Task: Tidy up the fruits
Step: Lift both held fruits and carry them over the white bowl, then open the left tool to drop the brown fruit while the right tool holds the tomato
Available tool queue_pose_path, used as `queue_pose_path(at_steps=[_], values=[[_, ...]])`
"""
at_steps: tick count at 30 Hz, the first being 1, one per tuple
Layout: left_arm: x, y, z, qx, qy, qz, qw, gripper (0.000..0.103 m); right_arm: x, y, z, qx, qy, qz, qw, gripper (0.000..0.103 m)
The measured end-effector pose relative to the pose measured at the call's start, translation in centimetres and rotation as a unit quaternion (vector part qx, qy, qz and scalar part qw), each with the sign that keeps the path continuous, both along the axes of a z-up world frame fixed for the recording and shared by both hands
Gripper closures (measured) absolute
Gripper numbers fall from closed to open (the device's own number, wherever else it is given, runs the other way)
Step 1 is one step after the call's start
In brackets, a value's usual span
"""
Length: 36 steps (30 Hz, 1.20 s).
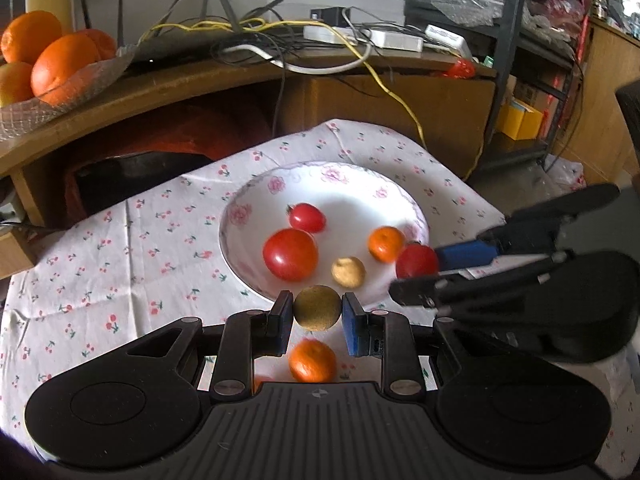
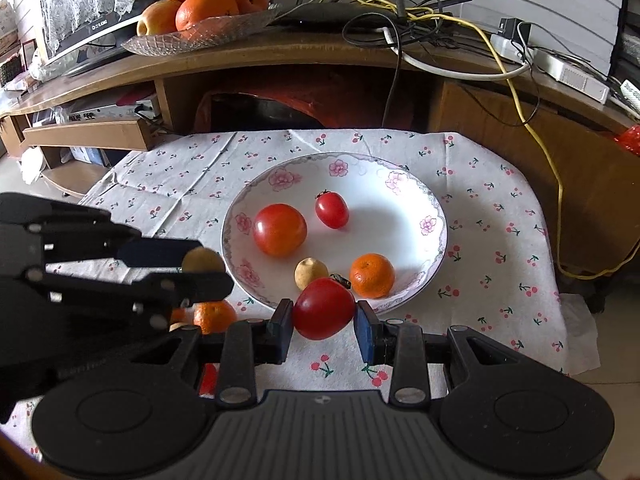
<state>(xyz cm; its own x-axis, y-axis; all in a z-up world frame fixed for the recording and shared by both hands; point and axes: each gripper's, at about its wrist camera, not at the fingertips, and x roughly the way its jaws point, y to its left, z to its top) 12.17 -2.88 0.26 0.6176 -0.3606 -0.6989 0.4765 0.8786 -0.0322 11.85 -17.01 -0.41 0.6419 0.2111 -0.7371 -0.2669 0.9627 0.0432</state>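
Your left gripper (image 1: 317,309) pinches a brown round fruit (image 1: 317,307) at lower centre, just short of the plate (image 1: 256,200); your right gripper (image 2: 323,317) clamps a red tomato (image 2: 324,308) (over the plate's near rim).

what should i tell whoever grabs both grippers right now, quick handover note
Left gripper: shut on a brown round fruit at the plate's near rim.
Right gripper: shut on a red tomato, also at the near rim.
Done: big tomato, small tomato, tangerine and pale fruit on the plate.
Left: release both held fruits; another tangerine lies on the cloth.
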Motion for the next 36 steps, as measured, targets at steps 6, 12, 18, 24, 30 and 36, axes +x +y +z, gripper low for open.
queue_pose_path(at_steps=[6,12,18,24,30,36], values=[[1.2,-0.5,-0.3,0.002,0.001,0.003,1.0000,0.069,1.1,-0.3,-0.3,-0.006,-0.001,-0.004,1.000,0.069],[2.0,-0.8,-0.8,0.006,0.004,0.005,1.0000,0.070,1.8,-0.5,-0.6,-0.009,-0.005,-0.007,1.000,0.069],[2.9,-0.8,-1.2,0.010,0.009,0.008,0.9999,0.071,2.5,-0.3,-1.2,-0.016,-0.006,-0.004,1.000,0.069],[3.9,-1.1,-2.0,0.012,0.015,0.012,0.9997,0.071,3.2,-0.2,-1.6,-0.028,-0.009,-0.001,1.000,0.069],[4.9,-1.2,-2.8,0.014,0.019,0.019,0.9995,0.071,3.9,-0.1,-2.2,-0.030,-0.008,0.002,1.000,0.069],[5.4,-1.2,-3.0,0.009,0.021,0.028,0.9993,0.070,4.4,-0.3,-2.3,-0.020,-0.009,-0.002,1.000,0.069]])
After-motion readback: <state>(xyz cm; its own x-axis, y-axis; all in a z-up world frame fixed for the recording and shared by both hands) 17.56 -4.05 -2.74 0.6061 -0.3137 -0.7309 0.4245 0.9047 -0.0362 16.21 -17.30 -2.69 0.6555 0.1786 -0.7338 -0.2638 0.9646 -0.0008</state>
